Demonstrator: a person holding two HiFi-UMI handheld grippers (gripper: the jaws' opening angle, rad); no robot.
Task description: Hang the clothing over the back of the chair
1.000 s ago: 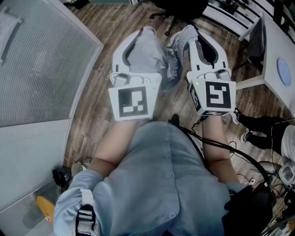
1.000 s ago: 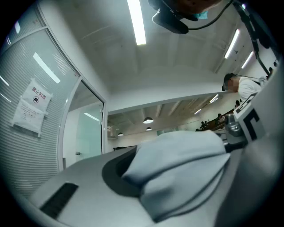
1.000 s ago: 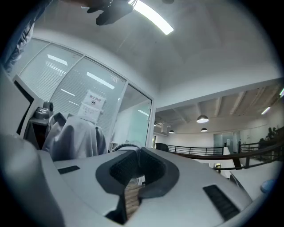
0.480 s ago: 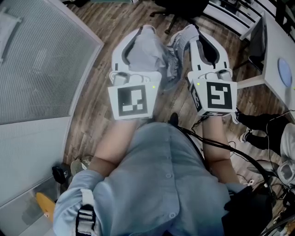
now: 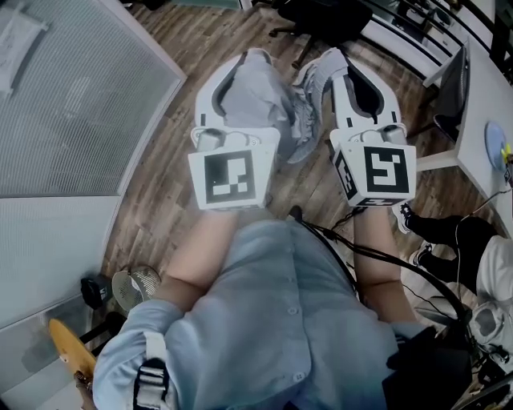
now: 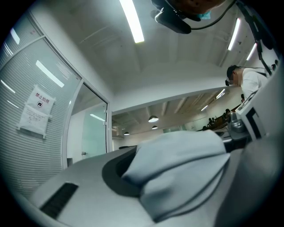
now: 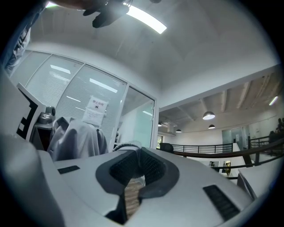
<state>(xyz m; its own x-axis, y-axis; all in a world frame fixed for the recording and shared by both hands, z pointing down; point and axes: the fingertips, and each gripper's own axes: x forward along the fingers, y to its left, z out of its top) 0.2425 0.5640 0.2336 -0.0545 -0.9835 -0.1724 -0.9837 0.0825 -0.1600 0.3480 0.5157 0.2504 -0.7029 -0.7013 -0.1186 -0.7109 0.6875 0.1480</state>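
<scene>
The hold itself has hardly been altered. The left gripper is clamped on a thick fold of the grey clothing. The right gripper is pressed together on what appears to be a thin hem of it, with only a sliver shown at its tip in the right gripper view. Both are held side by side at the upper middle of the head view, and the cloth is bunched between them, clear of the wooden floor.

What has shifted over the last second is the surroundings. The fan at the lower left is now shown more fully, the white counter has slid towards the right edge, and the right gripper has drifted slightly rightwards. A carrying phase is therefore judged — the garment is being brought along, not yet placed. The black chair lies at the top edge, well apart from the cloth, and nothing has been draped over its back.
</scene>
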